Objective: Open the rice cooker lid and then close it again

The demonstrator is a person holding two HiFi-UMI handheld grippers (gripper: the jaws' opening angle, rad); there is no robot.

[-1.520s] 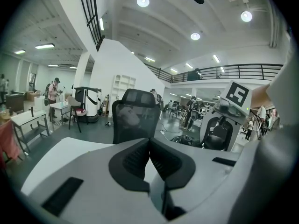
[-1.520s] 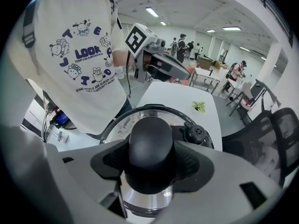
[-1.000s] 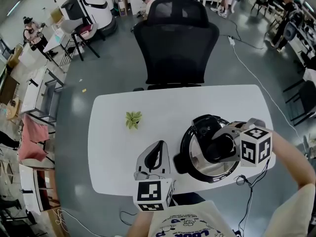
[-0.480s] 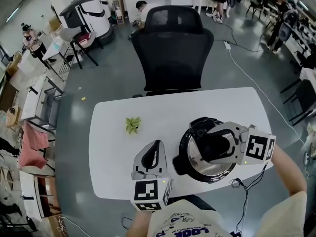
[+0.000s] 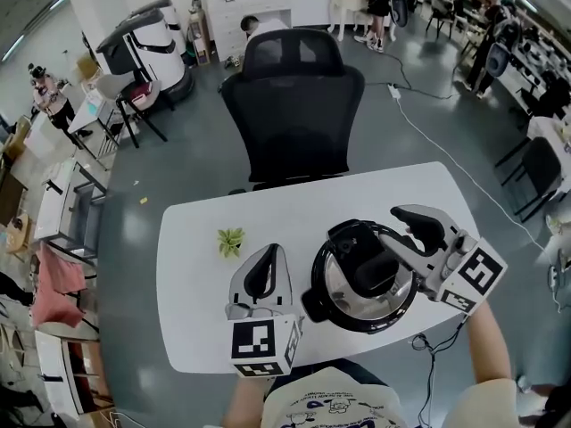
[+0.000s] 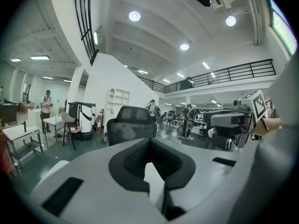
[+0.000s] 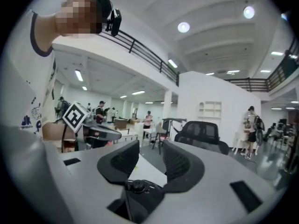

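- Bright, even indoor light comes from round ceiling lamps point(image 6: 134, 16) and strip lights; the lamps bloom into white glare in both gripper views.
- The white table point(image 5: 192, 266) is brightly lit, with only soft, short shadows on it. The rice cooker point(image 5: 337, 288) shows a pale sheen on its metal rim.
- All views bend strongly toward the edges, and the gripper views have black corners.
- Close to the lens, the left gripper point(image 6: 149, 141) and right gripper point(image 7: 150, 143) look soft, while the far room is sharper.

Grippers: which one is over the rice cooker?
The right gripper, whose open, empty fingers hang over the rice cooker's right rim. The left gripper is off to its left, over the table.
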